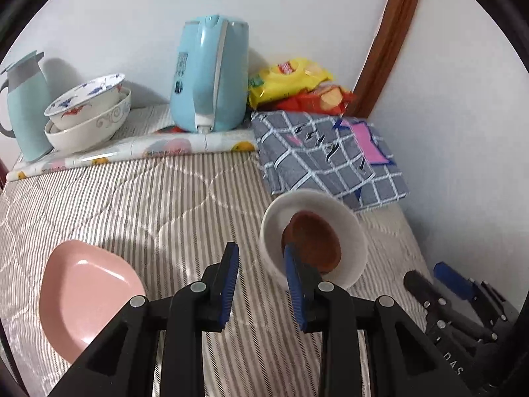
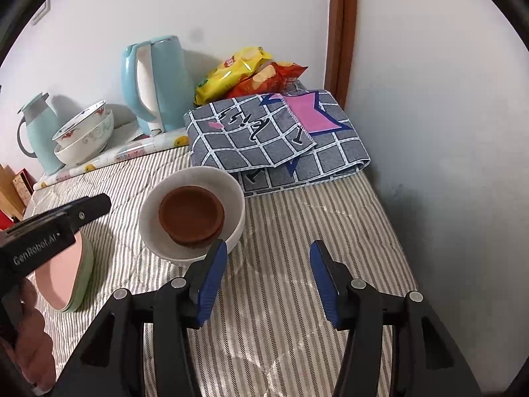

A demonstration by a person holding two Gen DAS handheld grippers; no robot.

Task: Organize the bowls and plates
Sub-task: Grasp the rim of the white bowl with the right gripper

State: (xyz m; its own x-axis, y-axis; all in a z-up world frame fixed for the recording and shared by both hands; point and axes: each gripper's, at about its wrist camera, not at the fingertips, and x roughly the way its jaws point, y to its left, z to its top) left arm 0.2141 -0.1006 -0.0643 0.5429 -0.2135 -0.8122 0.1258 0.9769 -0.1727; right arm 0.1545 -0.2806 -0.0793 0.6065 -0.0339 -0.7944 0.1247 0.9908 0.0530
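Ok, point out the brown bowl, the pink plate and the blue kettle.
brown bowl (image 2: 191,216): right wrist view, on its inner floor.
pink plate (image 1: 84,284): left wrist view, on its flat centre.
blue kettle (image 1: 205,76): left wrist view, on its body.

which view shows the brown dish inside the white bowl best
The right wrist view: the brown dish sits whole and unobstructed inside the white bowl, rim and inside both visible. In the left wrist view the same dish is farther to the side, and a finger of the left claw covers its near edge.
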